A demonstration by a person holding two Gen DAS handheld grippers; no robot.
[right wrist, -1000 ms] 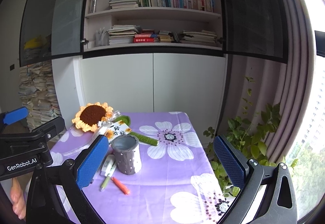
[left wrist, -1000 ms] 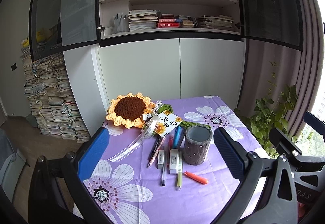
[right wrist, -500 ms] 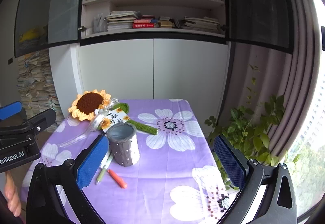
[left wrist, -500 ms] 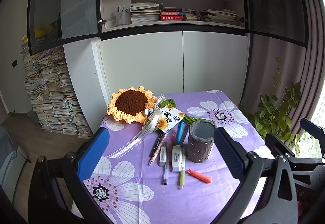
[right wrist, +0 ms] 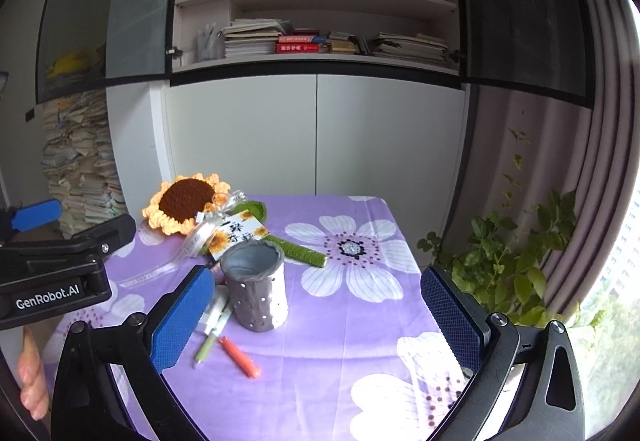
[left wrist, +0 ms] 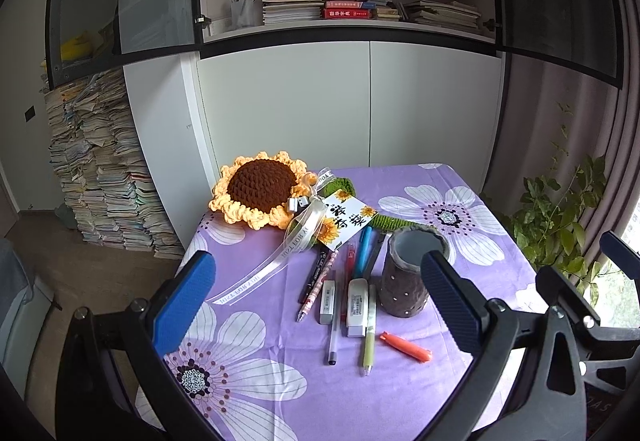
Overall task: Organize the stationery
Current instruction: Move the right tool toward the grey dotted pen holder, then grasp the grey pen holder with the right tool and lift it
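Change since earlier frames: both cameras have tipped down and drawn nearer the tabletop [left wrist: 420, 397]; the stationery has not shifted.

Left gripper [left wrist: 316, 305]: jaws spread wide, nothing between them, held above the near edge.
Right gripper [right wrist: 316, 315]: jaws spread wide, empty, held above the cloth to the right of the left one.

Cup [left wrist: 412, 273]: grey, upright, studded wall, nothing visible inside; stands at mid-table, just right of the pens.
Pens [left wrist: 320, 277]: several lying side by side, roughly parallel, far ends tucked under the card [left wrist: 348, 219].
Erasers: a narrow grey one [left wrist: 327, 301] and a broader white one [left wrist: 357, 307], lying among the pens.
Clear pen [left wrist: 334, 329]: nearest left of the group, tip toward the camera.
Green pen [left wrist: 369, 337]: just beside the white eraser.
Orange marker [left wrist: 406, 346]: apart from the row, angled, in front of the cup.

Crochet sunflower [left wrist: 260, 193]: at the far left corner, with ribbon [left wrist: 280, 261] trailing forward and green stem [left wrist: 392, 221] behind the cup.
Cloth: purple, with white flowers.
Fingers [right wrist: 32, 381]: seen at the lower left of the right view.
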